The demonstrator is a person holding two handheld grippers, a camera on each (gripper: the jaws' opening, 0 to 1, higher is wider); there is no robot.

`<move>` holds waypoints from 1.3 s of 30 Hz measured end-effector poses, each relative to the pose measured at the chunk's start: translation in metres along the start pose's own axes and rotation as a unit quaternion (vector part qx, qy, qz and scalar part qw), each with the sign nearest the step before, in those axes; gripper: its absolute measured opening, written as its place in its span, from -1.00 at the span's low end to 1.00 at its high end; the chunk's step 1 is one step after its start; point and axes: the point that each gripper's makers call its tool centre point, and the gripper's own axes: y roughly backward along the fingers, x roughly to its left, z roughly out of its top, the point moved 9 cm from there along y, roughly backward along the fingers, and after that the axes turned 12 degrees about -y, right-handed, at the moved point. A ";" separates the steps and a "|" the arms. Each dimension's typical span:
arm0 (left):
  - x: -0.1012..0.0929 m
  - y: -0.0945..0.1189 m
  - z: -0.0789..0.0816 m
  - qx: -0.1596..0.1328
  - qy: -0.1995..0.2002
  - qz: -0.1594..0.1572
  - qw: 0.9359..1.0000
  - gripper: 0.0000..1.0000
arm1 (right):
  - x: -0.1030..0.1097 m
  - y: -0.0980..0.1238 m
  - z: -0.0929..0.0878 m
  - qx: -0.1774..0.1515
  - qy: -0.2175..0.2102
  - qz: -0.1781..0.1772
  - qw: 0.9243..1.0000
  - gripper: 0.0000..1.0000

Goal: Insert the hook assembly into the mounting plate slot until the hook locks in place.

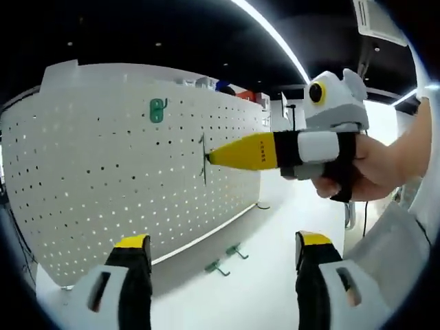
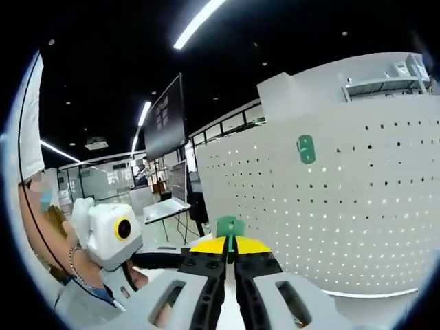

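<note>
- Bringing the hook to the board is the step in hand: the right tool [image 1: 210, 158] reaches the pegboard [image 1: 103, 179] with its yellow tips touching or just short of the panel face; which of the two cannot be told.
- Right tool state: jaws closed together on a green hook [image 2: 226, 225], which stands up between the yellow tips in the right gripper view. In the left gripper view a thin dark piece at the tip, probably the same hook seen edge-on, lies against the board.
- Left tool [image 1: 223, 251] state: jaws wide apart, nothing between them, held well back from the board at 6 o'clock in its own view.
- A hand [image 1: 364, 172] grips the right tool from 3 o'clock.
- Reference part: one mounted hook [image 1: 158, 110] already sits on the board toward 11 o'clock of the right tool's tip; it is green, with a curled end.
- Spare hooks [image 1: 227, 260]: two green pieces lie on the white desk [image 1: 289, 220] near the foot of the board.
- Next move, as judged: align the hook's prongs with a pair of holes, press in, then seat it downward until it locks. Hold the grip until it is seated.
- Lock state cannot be told.
</note>
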 end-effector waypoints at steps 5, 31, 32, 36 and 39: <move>-0.004 0.000 -0.010 0.011 0.005 -0.005 1.000 0.75 | -0.011 -0.001 0.015 0.001 0.019 -0.034 0.999 -1.00; -0.020 0.003 -0.046 0.067 0.019 -0.027 0.997 0.70 | -0.055 -0.020 0.076 -0.053 0.043 -0.174 0.982 -0.99; -0.020 0.003 -0.048 0.068 0.019 -0.027 0.997 0.71 | -0.057 -0.021 0.077 -0.056 0.044 -0.178 0.981 -0.99; -0.021 0.004 -0.050 0.071 0.020 -0.028 0.997 0.71 | -0.061 -0.024 0.081 -0.067 0.052 -0.192 0.978 -0.99; -0.021 0.006 -0.052 0.075 0.020 -0.028 0.997 0.71 | -0.065 -0.028 0.085 -0.074 0.064 -0.203 0.974 -0.99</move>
